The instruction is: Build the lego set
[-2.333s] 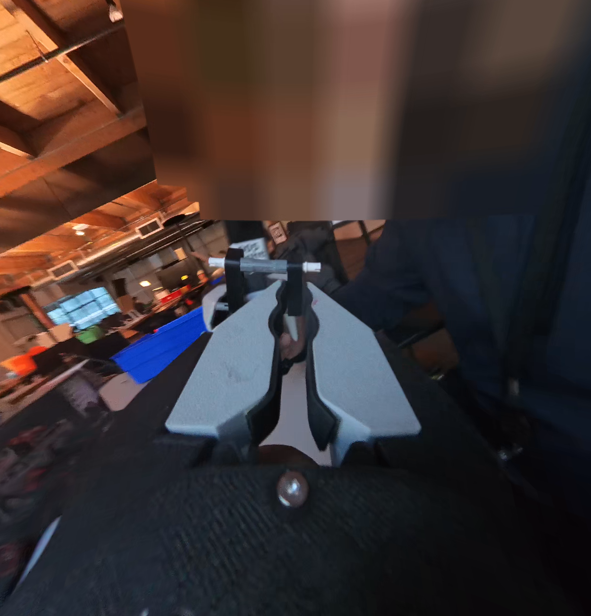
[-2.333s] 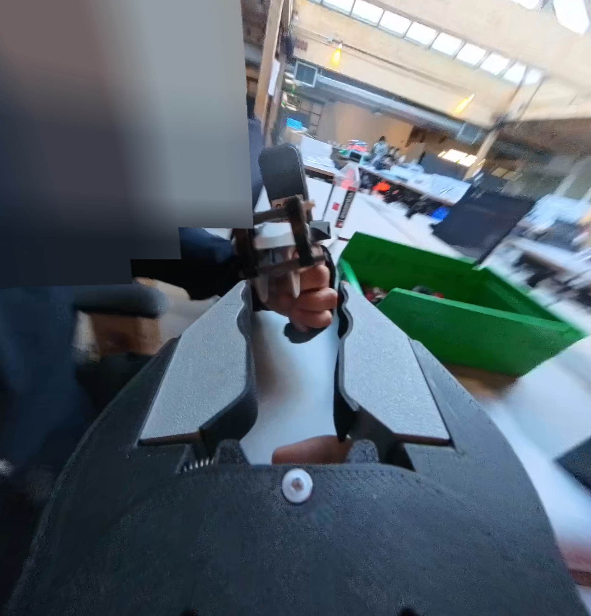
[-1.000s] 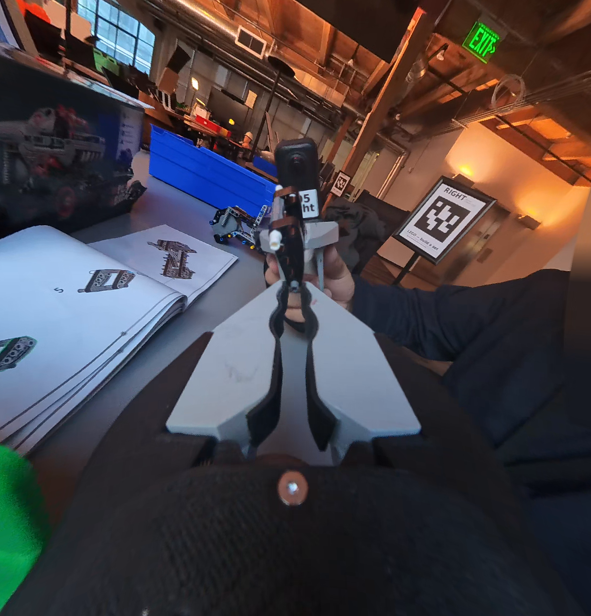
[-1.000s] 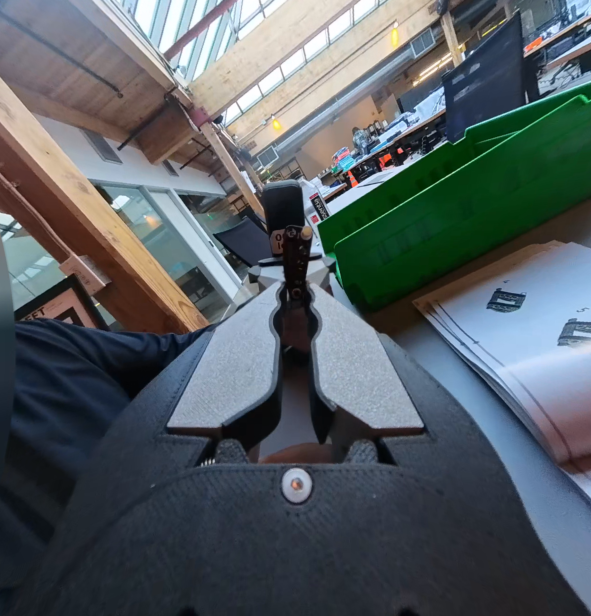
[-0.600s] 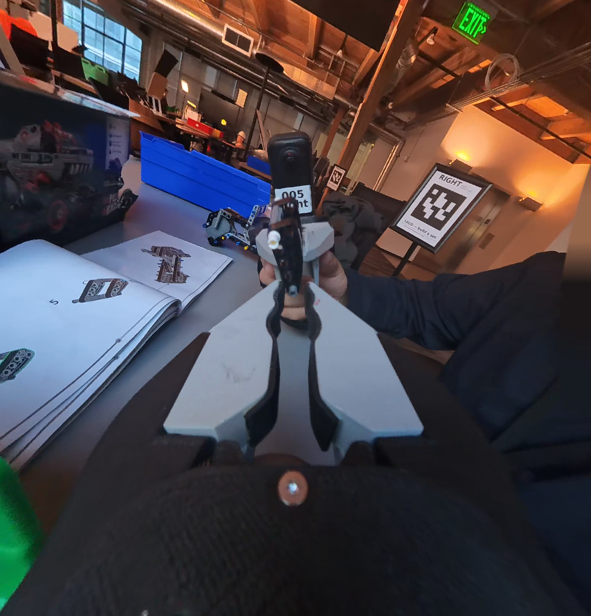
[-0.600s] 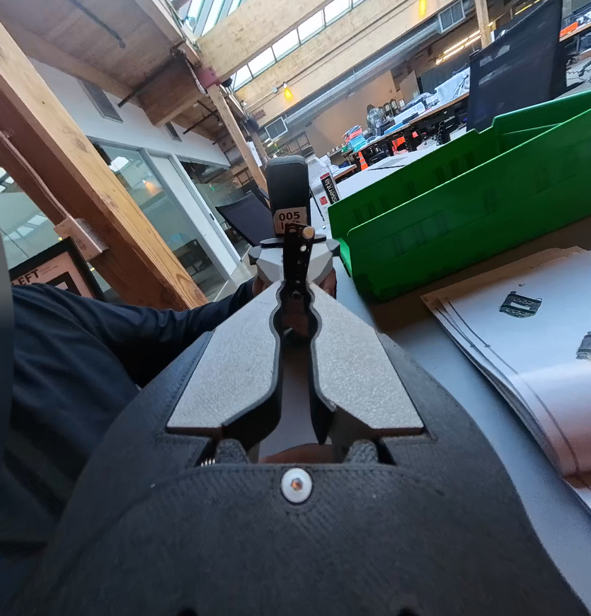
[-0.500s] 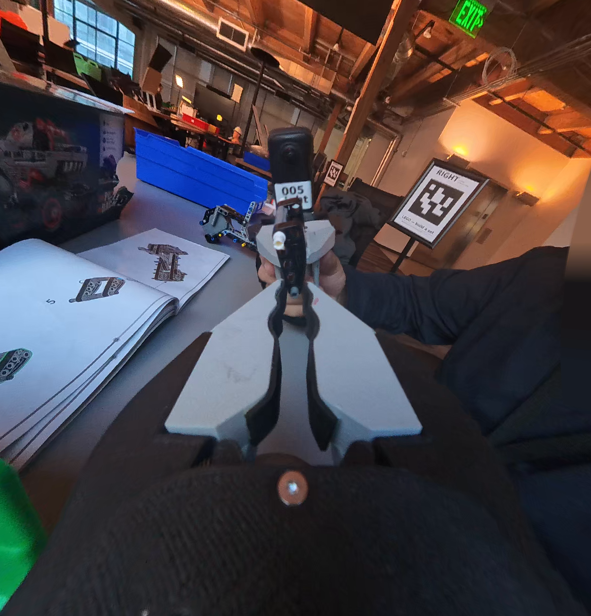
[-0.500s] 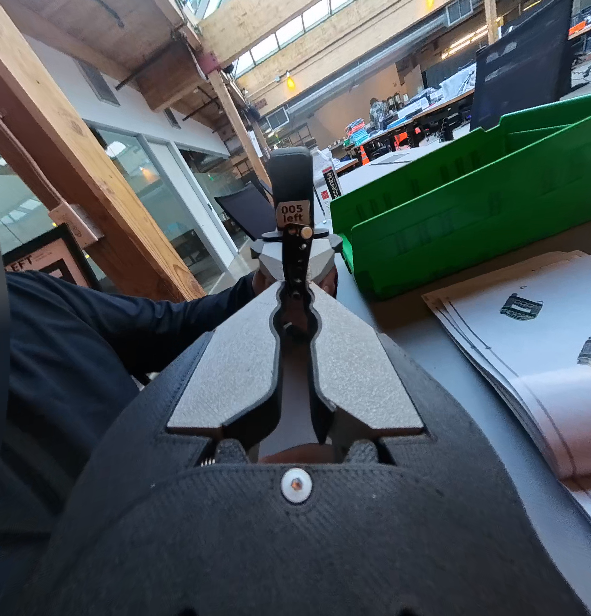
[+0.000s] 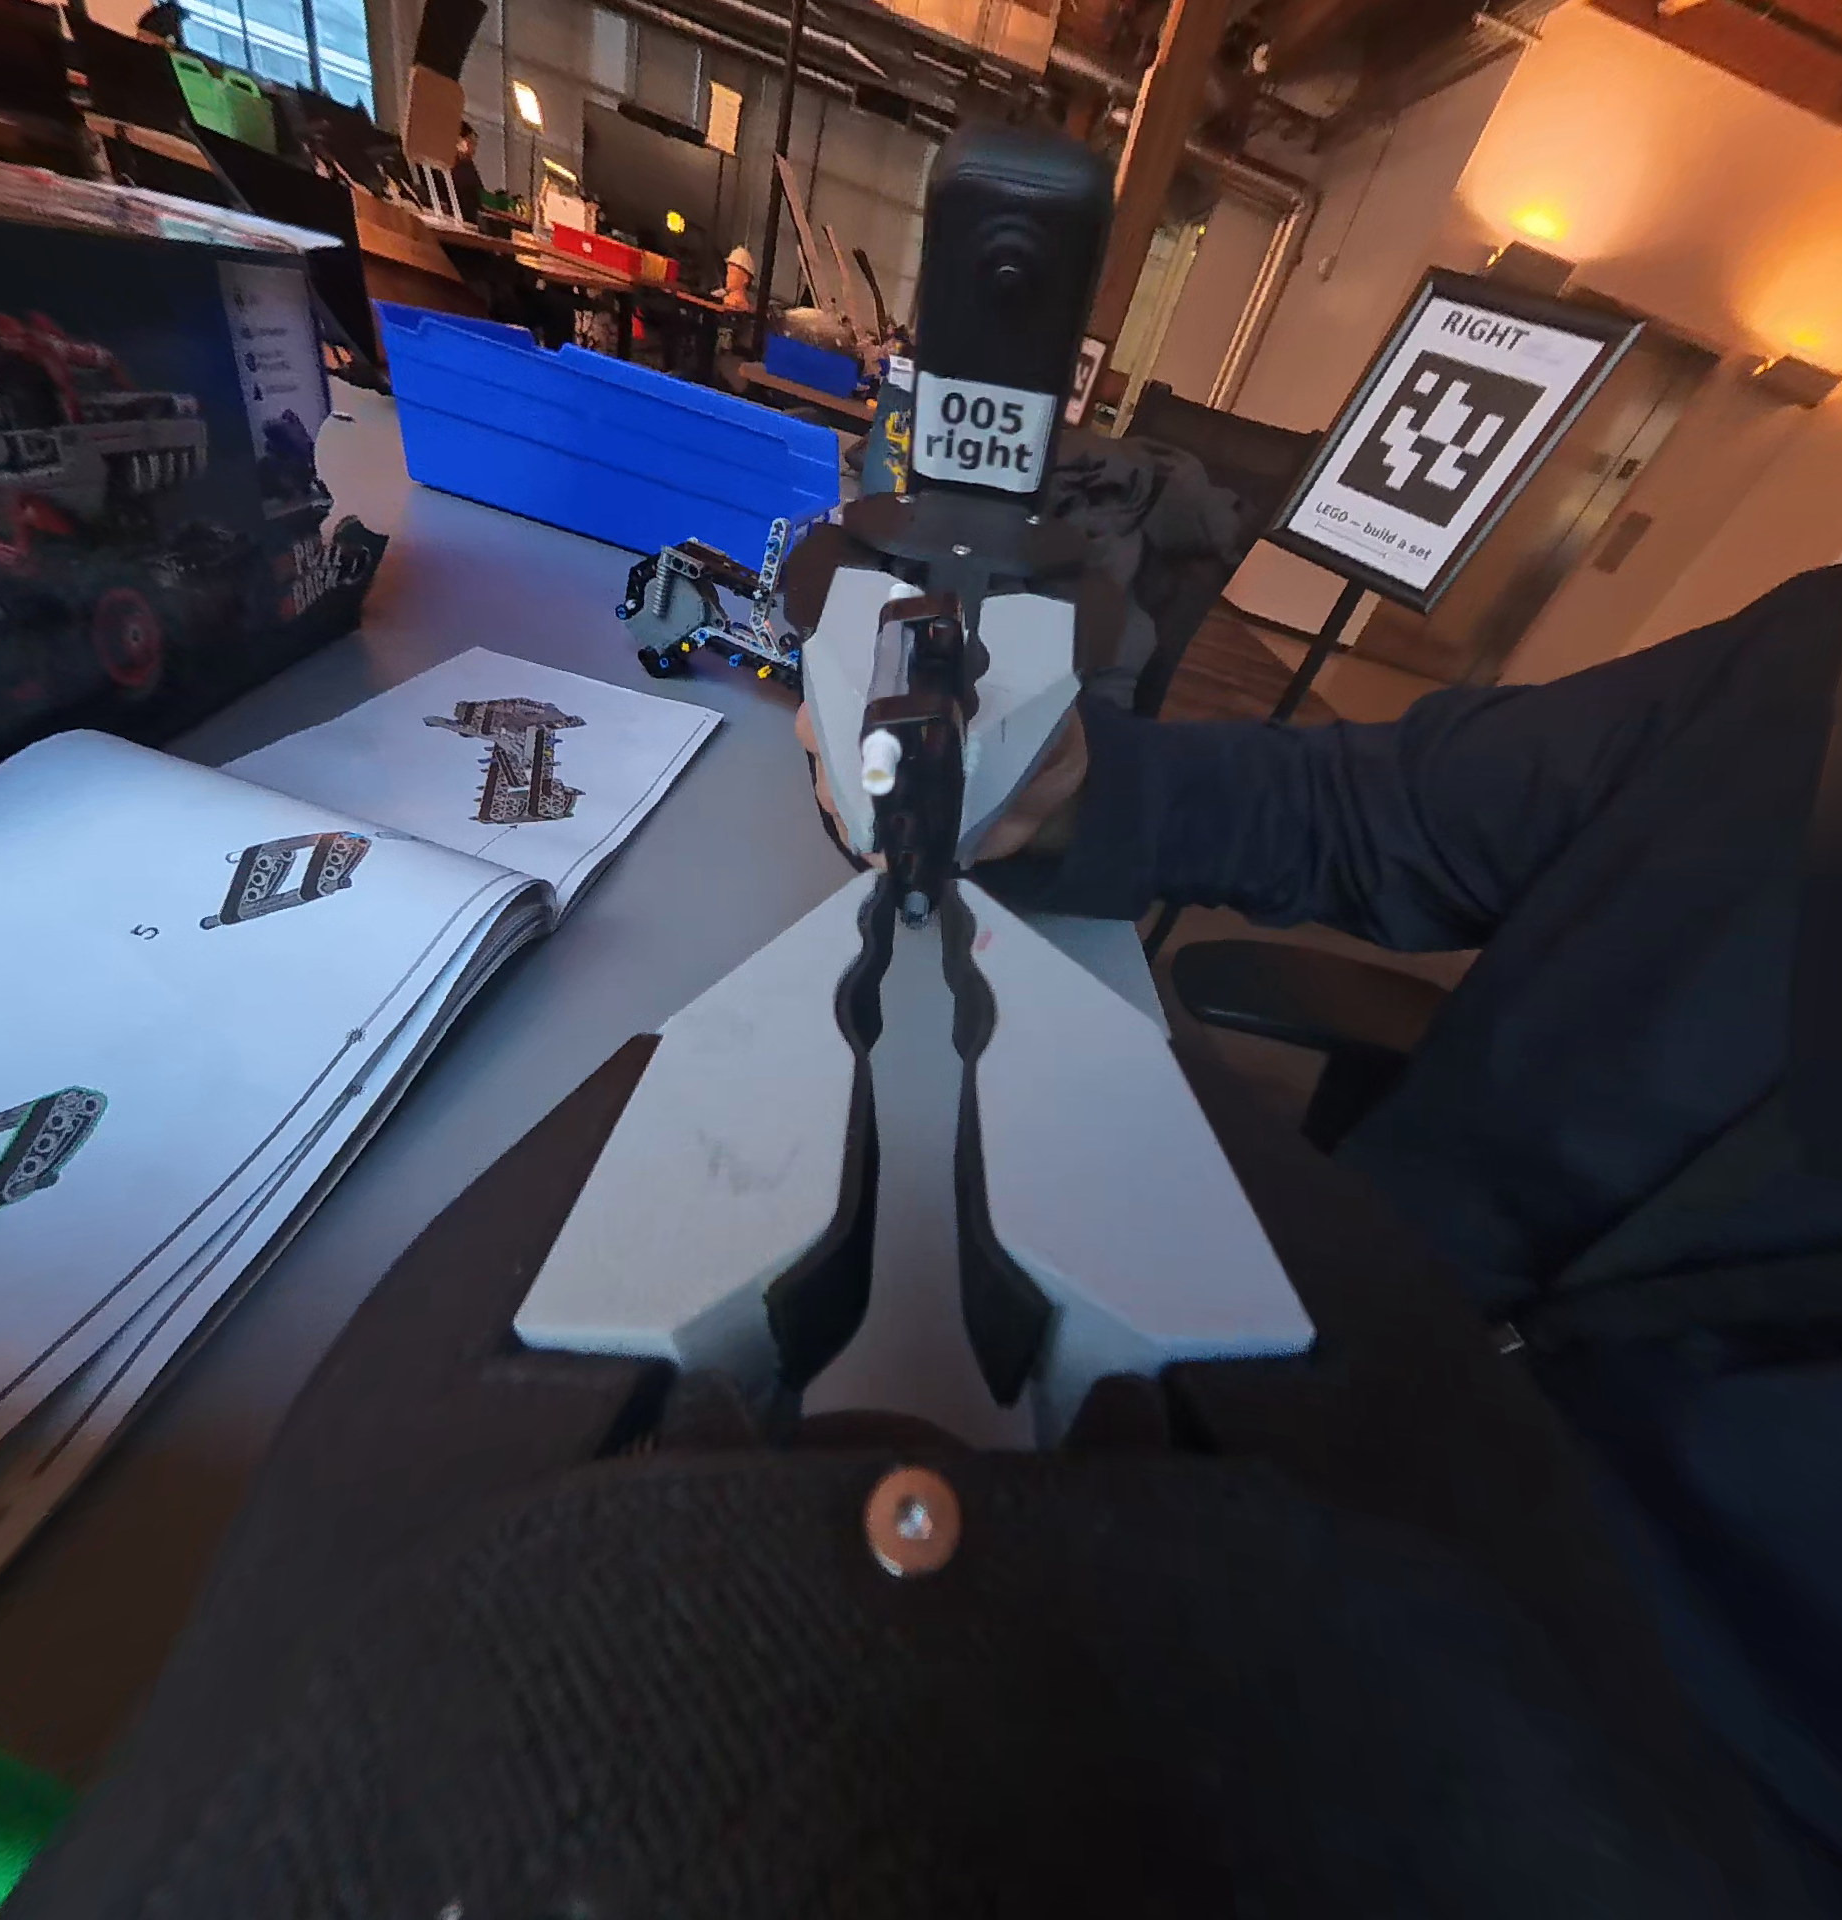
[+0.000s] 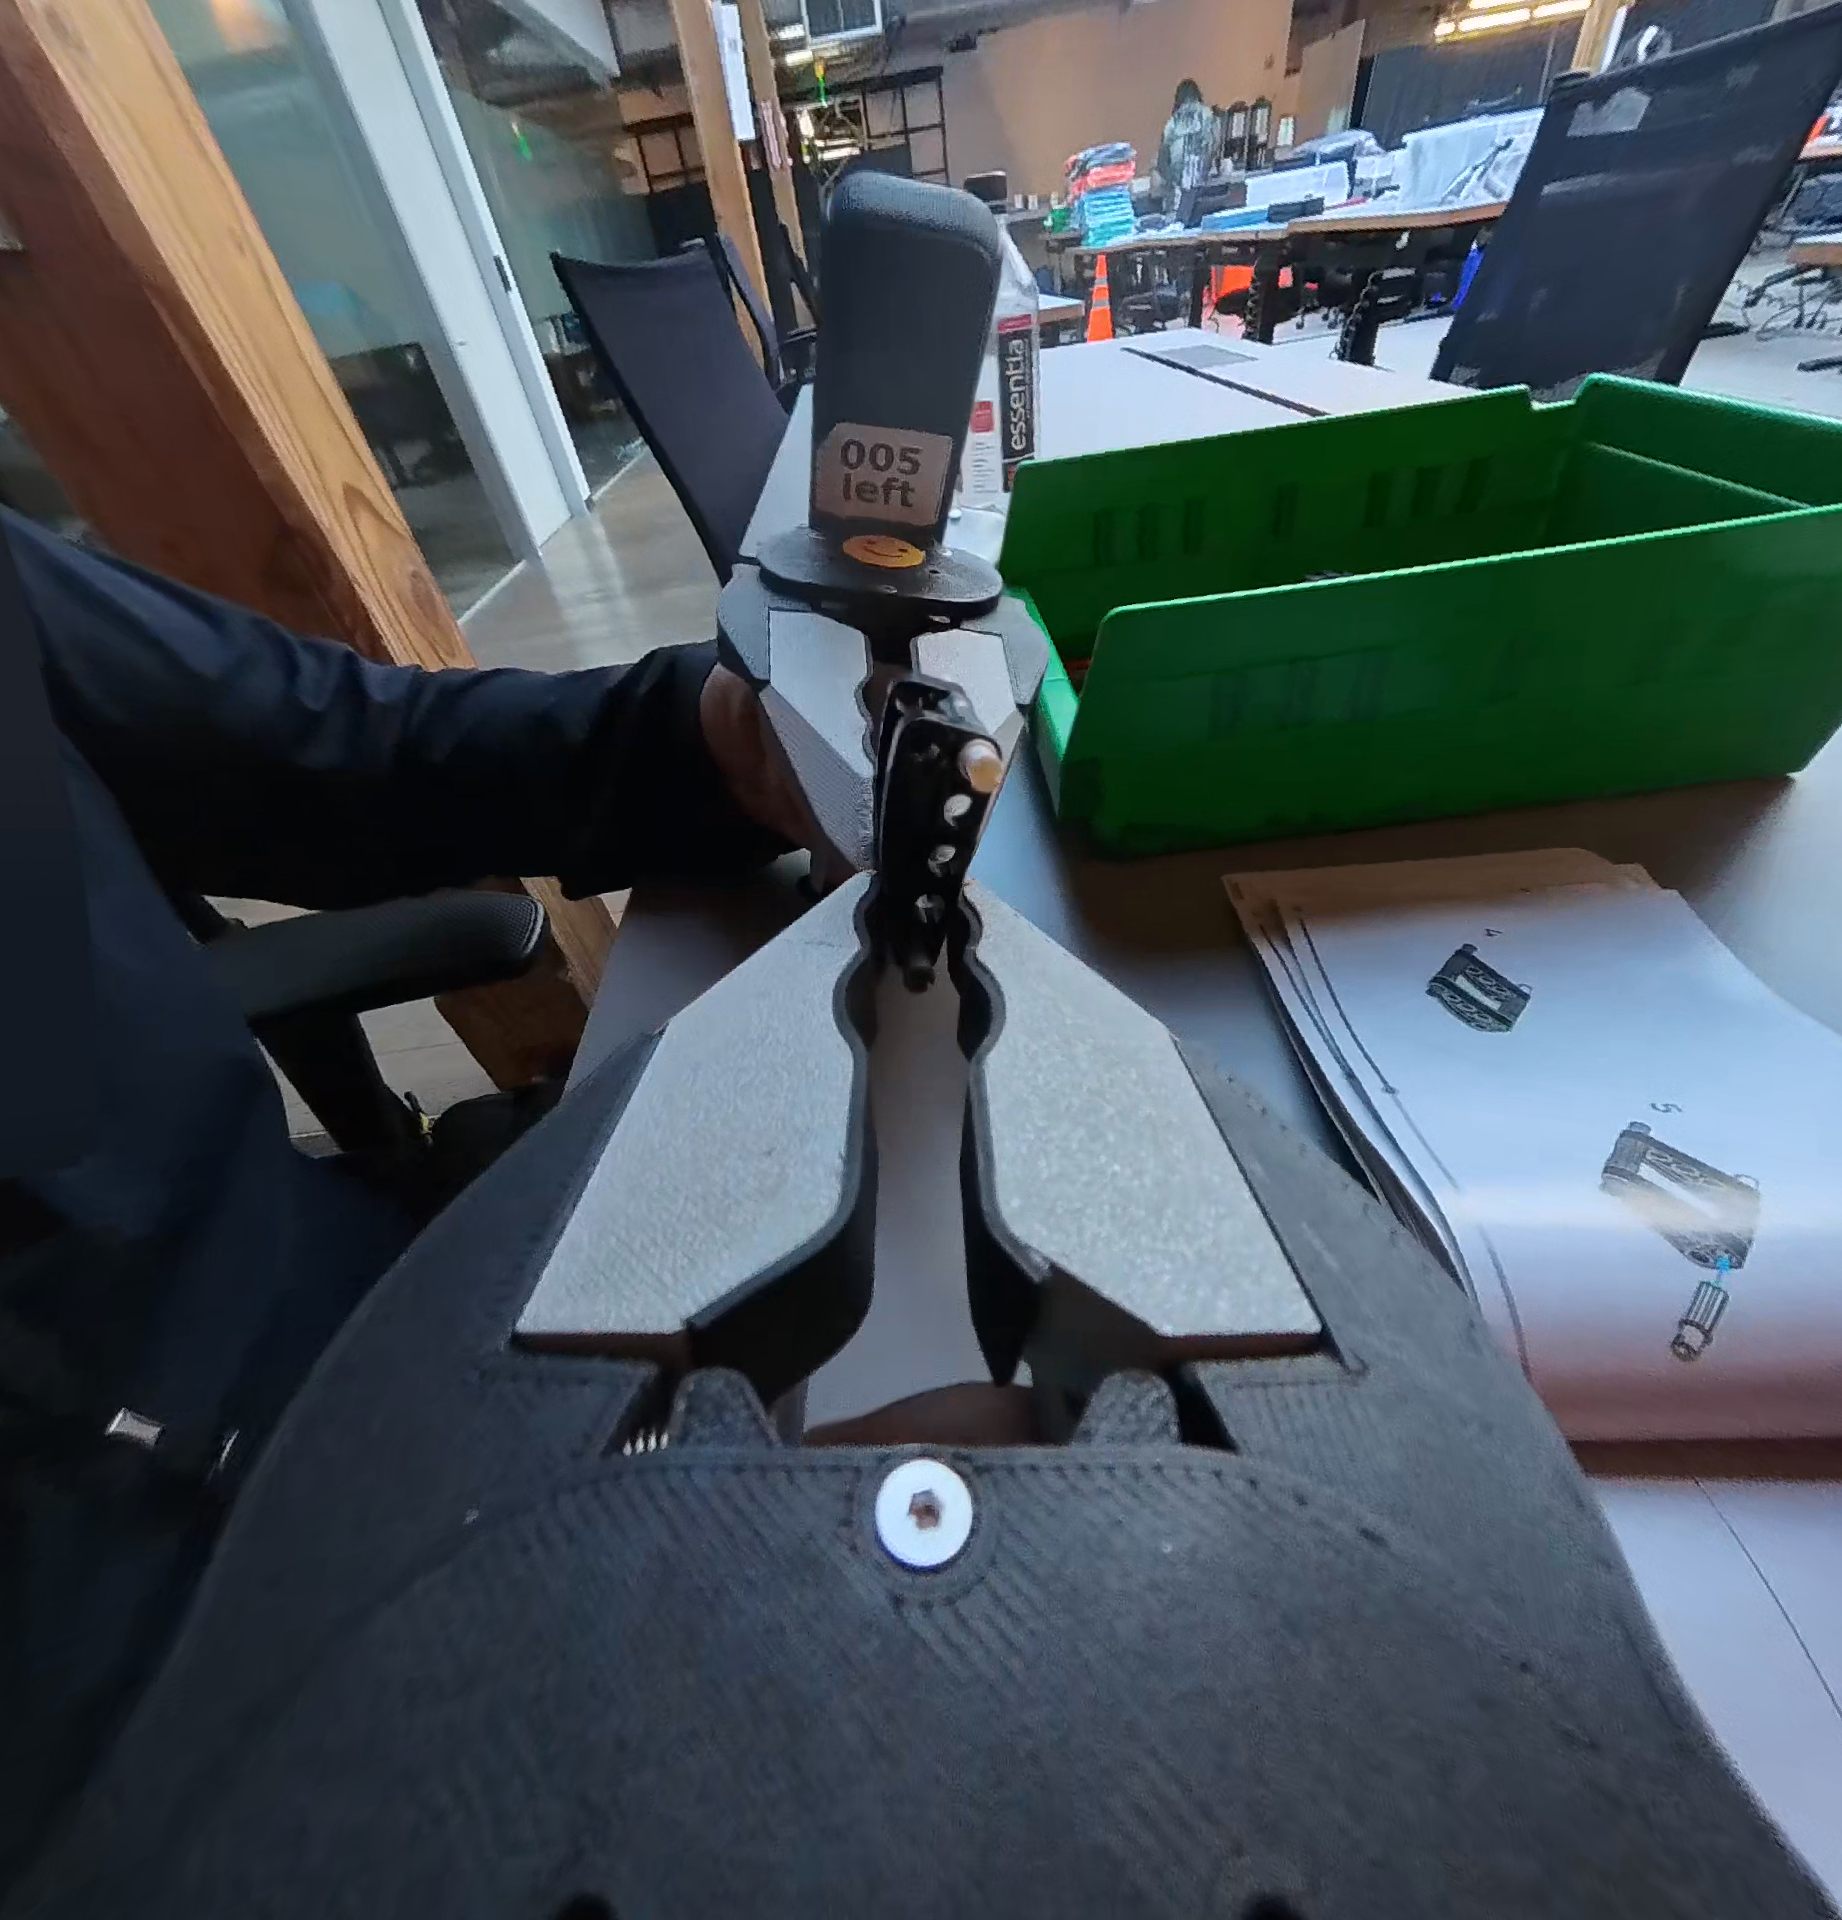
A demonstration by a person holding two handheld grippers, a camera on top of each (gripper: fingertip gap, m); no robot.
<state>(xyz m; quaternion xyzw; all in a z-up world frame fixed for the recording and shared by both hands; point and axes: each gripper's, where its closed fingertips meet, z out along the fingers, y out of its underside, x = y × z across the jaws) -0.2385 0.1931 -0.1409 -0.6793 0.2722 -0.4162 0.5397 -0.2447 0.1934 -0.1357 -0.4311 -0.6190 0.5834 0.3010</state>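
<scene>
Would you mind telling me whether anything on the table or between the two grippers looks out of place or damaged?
Nothing stands out. Both the left gripper and the right gripper have their jaws shut on the same small black lego assembly, held above the table edge. The instruction booklet lies open and flat; the green bin sits upright.

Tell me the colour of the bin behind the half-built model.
Blue. The bin shows best in the left wrist view, behind the model.

Matt paper booklet (image 9: 273, 935), glossy green plastic bin (image 10: 1416, 665), rough wooden post (image 10: 169, 364).
</scene>
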